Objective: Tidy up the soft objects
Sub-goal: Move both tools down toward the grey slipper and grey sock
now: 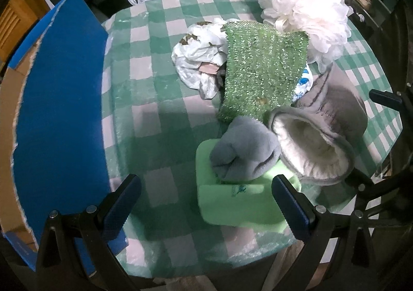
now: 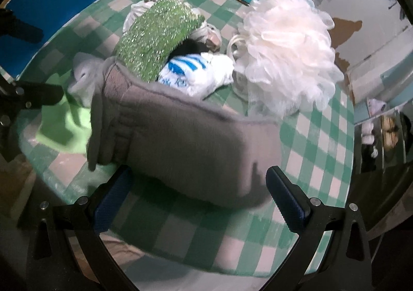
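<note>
Both the left claw point(image 1: 206, 203) and right claw point(image 2: 198, 193) gaped empty, poised over the sponge point(image 1: 232, 203) and slipper point(image 2: 185, 141) for sorting.

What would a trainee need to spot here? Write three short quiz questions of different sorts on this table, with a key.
1. True or false: the left gripper is shut on the light green sponge.
2. Which item lies draped over the white plastic bag? A) the sparkly green cloth B) the white mesh bath pouf C) a red towel
3. Fill in: the grey slipper lying just ahead of the right gripper has a ____ fleece lining.

Key
1. False: both jaws stand wide apart, with the sponge between them.
2. A
3. White, seen in the left wrist view.
</note>
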`<action>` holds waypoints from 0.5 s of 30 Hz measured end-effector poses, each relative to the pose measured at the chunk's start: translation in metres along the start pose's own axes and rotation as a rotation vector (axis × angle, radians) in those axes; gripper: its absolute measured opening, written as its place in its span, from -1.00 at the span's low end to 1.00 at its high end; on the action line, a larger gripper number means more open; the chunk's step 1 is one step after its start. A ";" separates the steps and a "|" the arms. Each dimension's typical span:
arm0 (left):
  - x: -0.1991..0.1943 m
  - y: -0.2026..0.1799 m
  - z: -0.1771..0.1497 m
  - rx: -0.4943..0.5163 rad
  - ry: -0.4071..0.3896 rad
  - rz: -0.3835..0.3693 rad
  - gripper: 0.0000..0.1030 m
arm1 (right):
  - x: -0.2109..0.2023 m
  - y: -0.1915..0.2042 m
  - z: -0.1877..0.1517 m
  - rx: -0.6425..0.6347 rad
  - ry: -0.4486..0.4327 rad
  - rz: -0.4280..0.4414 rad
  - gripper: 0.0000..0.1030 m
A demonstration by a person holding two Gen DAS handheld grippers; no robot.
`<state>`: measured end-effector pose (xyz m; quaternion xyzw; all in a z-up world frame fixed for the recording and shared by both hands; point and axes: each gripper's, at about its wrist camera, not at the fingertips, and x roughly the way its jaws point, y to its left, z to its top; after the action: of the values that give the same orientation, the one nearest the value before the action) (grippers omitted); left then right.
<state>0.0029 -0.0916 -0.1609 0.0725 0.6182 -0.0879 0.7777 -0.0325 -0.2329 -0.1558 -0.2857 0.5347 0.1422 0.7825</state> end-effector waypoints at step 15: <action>0.046 0.006 0.029 -0.016 0.002 -0.058 0.98 | 0.017 -0.001 0.020 -0.031 -0.051 0.102 0.42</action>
<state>0.0414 -0.0943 -0.1993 0.0484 0.6216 -0.1051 0.7748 -0.0101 -0.2231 -0.1656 -0.2667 0.5262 0.1973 0.7830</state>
